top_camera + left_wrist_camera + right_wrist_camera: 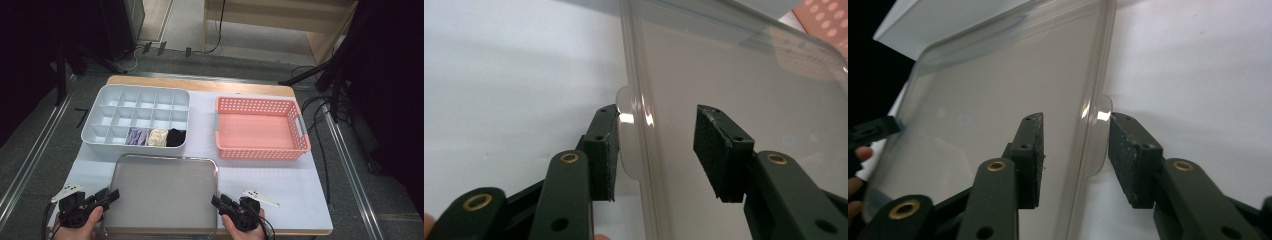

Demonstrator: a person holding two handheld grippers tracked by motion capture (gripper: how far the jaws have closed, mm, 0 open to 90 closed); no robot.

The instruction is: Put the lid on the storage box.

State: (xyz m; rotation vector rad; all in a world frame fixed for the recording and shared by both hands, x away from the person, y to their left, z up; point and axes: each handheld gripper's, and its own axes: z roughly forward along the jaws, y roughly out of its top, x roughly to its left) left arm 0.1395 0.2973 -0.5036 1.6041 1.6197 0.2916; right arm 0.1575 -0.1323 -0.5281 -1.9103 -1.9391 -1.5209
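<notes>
Straddling the two short sides of the clear lid, the left gripper and the right gripper sit at the lower left and lower right of the high view, each in a hand coming up from the bottom edge. The lid lies flat on the white desk at the lower middle of the frame, its long axis running left to right, so each gripper is nearest its own end. In the left gripper view the fingers stand roughly half open with the lid's rim and a small rounded tab between them; the outer finger looks to be against the tab while the inner one stands clear above the lid's surface, so no grip is made yet. The right gripper view shows the mirror case: its fingers part-open around the rim and a second tab, the outer finger just beside the tab, the inner one apart from it. The coming move likely turns on closing both pairs evenly on those two tabs. Behind the lid are one grey divided organizer at upper left, holding three rolled items in its front row, purple, cream and black, and one empty pink basket at upper right.
</notes>
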